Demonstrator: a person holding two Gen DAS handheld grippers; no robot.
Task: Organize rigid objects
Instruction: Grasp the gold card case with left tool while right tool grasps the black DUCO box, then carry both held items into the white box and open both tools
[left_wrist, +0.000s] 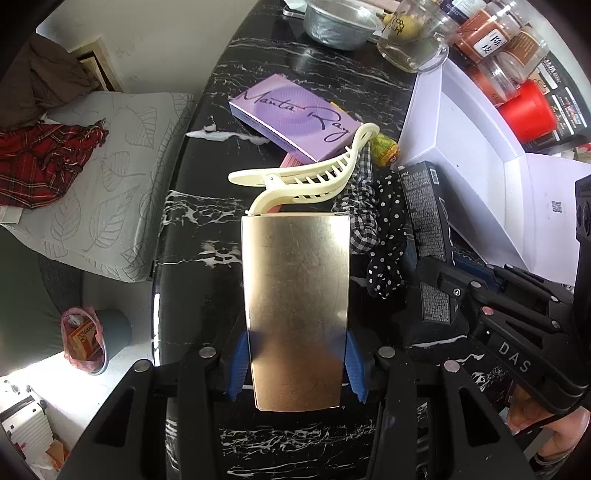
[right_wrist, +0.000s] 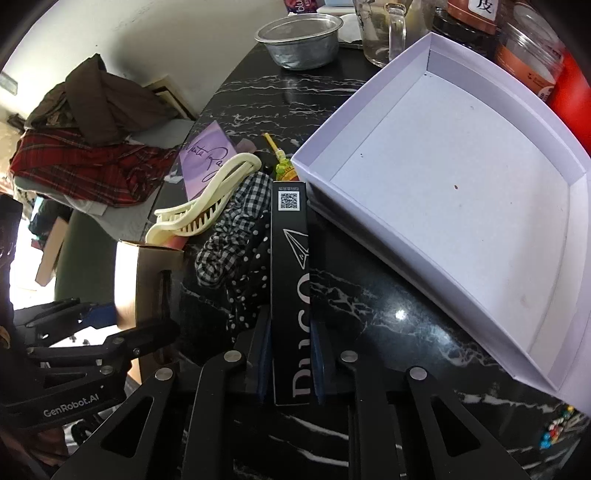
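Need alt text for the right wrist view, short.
The right gripper is shut on a slim black box above a dark marble table. An empty white tray sits to its right; cloth scrunchies and a cream hair clip lie left.

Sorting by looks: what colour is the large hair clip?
Cream; the hair clip shows best in the left wrist view.

My right gripper (right_wrist: 290, 365) hides the black box's (right_wrist: 290, 258) lettering; jar labels (left_wrist: 491, 44) run past the frame, unreadable.
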